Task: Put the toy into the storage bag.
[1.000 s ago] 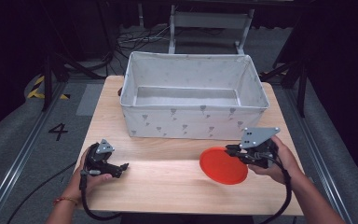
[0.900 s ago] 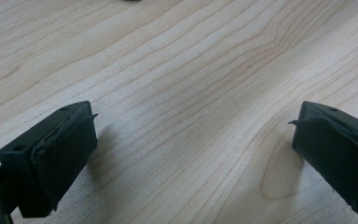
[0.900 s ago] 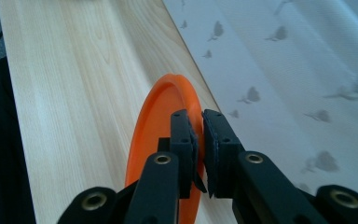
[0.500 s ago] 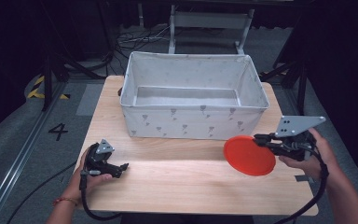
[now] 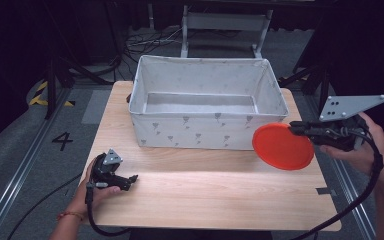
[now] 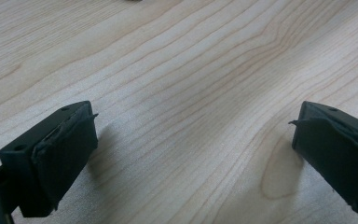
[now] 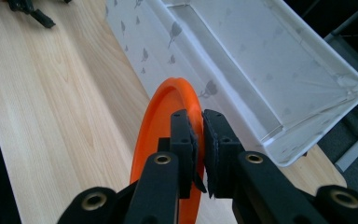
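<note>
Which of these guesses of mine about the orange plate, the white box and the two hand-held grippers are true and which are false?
1. The right gripper is shut on the rim of the orange plate. True.
2. The orange plate lies flat on the table. False: it is held up off the wood, near the right front corner of the white fabric box.
3. The left gripper holds a second plate. False: in the left gripper view its jaws stand wide apart with bare wood between them.
4. The white fabric box looks empty inside. True.
5. The left gripper sits low on the near left part of the table. True.
</note>
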`<move>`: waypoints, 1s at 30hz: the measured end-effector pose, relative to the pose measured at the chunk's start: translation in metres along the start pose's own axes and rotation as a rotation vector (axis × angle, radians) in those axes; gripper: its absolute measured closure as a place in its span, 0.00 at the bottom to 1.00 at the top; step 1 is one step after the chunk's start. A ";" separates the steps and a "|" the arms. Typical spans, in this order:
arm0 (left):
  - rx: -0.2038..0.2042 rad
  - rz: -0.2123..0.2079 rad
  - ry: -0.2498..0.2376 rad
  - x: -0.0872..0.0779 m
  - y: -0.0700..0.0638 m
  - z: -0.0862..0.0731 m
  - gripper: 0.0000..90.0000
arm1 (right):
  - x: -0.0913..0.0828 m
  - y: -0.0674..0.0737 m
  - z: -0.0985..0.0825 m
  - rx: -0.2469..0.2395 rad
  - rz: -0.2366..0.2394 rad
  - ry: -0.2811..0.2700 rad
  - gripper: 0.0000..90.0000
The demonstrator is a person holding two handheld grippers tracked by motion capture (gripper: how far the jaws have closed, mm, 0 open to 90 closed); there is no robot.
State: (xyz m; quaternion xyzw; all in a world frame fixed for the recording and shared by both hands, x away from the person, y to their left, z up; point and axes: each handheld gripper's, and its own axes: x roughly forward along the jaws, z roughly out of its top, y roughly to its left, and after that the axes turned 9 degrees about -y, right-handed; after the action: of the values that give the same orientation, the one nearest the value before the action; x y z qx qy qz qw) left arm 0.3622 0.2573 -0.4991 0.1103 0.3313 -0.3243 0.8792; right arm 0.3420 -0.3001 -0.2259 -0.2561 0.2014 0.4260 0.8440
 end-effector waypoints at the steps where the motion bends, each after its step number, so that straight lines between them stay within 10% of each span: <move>1: 0.000 0.000 0.000 0.000 0.000 0.000 0.00 | -0.001 -0.002 0.003 -0.003 -0.003 -0.001 0.92; 30: 0.002 0.002 0.000 0.000 0.000 0.000 0.00 | 0.012 -0.061 0.077 -0.019 -0.053 -0.033 0.92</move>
State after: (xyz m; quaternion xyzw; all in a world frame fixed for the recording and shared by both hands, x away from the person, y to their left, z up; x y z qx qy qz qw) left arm 0.3621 0.2574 -0.4990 0.1117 0.3310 -0.3238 0.8793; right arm 0.4081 -0.2768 -0.1557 -0.2625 0.1767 0.4093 0.8558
